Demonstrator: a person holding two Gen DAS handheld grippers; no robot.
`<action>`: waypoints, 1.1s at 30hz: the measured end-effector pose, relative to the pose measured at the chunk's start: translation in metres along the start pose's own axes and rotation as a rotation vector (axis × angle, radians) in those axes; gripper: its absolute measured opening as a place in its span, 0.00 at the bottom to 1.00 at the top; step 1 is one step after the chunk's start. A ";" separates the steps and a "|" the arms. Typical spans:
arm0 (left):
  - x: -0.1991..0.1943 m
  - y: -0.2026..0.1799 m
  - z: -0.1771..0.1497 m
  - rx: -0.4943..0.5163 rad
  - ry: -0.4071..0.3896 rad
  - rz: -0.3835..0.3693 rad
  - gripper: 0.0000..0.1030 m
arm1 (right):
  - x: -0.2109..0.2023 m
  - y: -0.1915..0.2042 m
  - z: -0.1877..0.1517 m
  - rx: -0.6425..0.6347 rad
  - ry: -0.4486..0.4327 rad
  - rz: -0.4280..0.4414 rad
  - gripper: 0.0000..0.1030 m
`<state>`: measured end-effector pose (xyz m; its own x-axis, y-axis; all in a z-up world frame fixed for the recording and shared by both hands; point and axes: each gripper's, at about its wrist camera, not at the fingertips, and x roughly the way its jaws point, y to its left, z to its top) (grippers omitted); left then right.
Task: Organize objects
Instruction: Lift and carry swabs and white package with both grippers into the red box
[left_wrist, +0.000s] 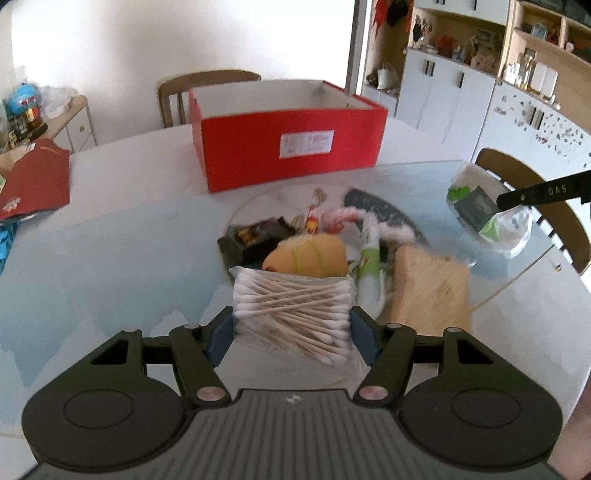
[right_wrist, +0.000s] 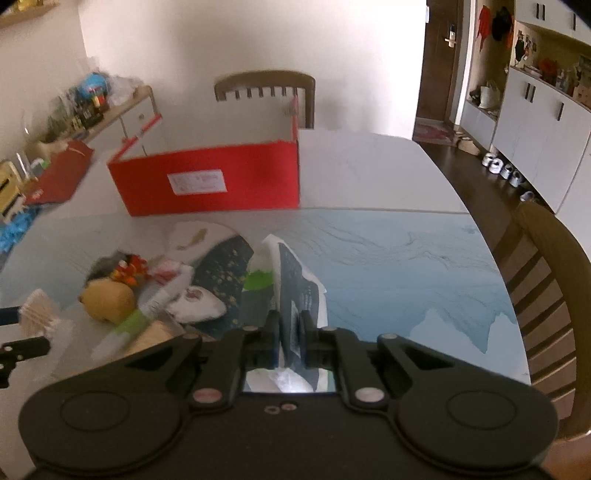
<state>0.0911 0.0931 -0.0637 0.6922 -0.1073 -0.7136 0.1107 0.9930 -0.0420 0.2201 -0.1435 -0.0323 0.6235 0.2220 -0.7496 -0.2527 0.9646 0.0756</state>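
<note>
Clear plastic packet of wooden-stemmed cotton swabs (left_wrist: 291, 314) sits pinched between the blue pads of the left hand-held gripper (left_wrist: 291, 325), above the near edge of the pile. Middle of the table (left_wrist: 110, 251): heap of small items still unsorted, among them a yellow plush toy (left_wrist: 306, 256). Behind it, the open red cardboard box (left_wrist: 291, 147), inside not visible. Right hand-held gripper (right_wrist: 289, 341) clamps a crinkly dark-and-green printed packet (right_wrist: 295, 280), lifted. Judged step: both loads picked, carry pending. Next: over the box rim, then let go.
</note>
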 end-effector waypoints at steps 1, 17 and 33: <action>-0.002 -0.001 0.003 0.000 -0.005 -0.005 0.64 | -0.003 0.001 0.003 0.003 -0.006 0.008 0.09; -0.007 0.013 0.089 0.073 -0.121 -0.036 0.64 | -0.024 0.018 0.073 0.015 -0.102 0.087 0.09; 0.040 0.040 0.201 0.146 -0.121 -0.054 0.64 | 0.021 0.043 0.155 -0.001 -0.124 0.095 0.09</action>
<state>0.2667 0.1182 0.0469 0.7620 -0.1740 -0.6237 0.2461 0.9688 0.0305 0.3374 -0.0757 0.0572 0.6834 0.3286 -0.6519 -0.3155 0.9382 0.1421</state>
